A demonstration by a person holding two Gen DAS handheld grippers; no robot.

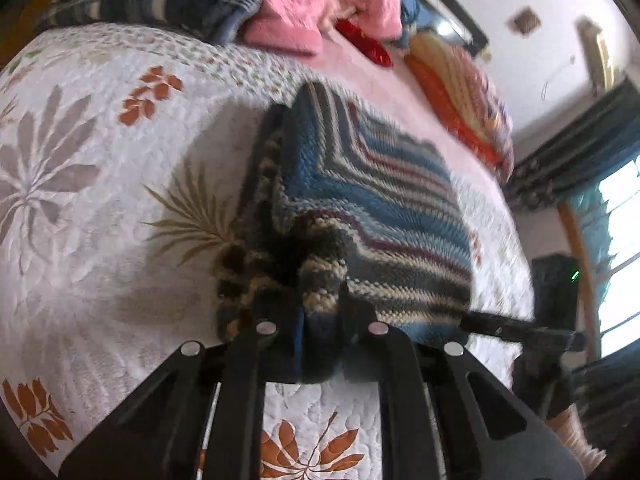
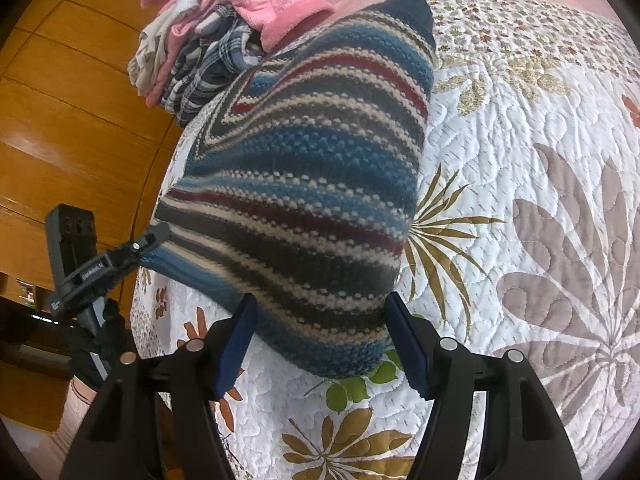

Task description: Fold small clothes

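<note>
left gripper (image 1: 320, 328): fingers drawn close together, clamped on a bunched edge of the striped knit garment (image 1: 360, 208); the cloth fills the narrow gap between the pads, and only a thin strip of one blue pad shows. the same gripper appears at the left of the right wrist view (image 2: 154, 236), its tip pinching the garment's left corner, held by a gloved hand (image 2: 100, 344).

right gripper (image 2: 324, 336): fingers spread wide apart, blue pads (image 2: 240, 344) on either side of the near edge of the garment (image 2: 304, 184). the left pad lies against or just beside the knit edge; whether either pad presses the cloth cannot be told. in the left wrist view this gripper (image 1: 500, 326) is seen side-on at the garment's right edge, blurred, with its opening not readable there.

garment: blue, grey, cream and dark red stripes, lying partly folded on the white quilted bedspread (image 2: 520, 160) with leaf and flower print, its left corner lifted.

beyond it, a pile of clothes (image 2: 208, 52), plaid and pale pieces with a pink padded item (image 2: 280, 4) on top, sits at the far side of the bed, cut off by the frame. an orange striped cloth (image 1: 460, 92) is motion-blurred. wooden panelling (image 2: 72, 120) stands beside the bed; the window (image 1: 620, 260) is overexposed.
</note>
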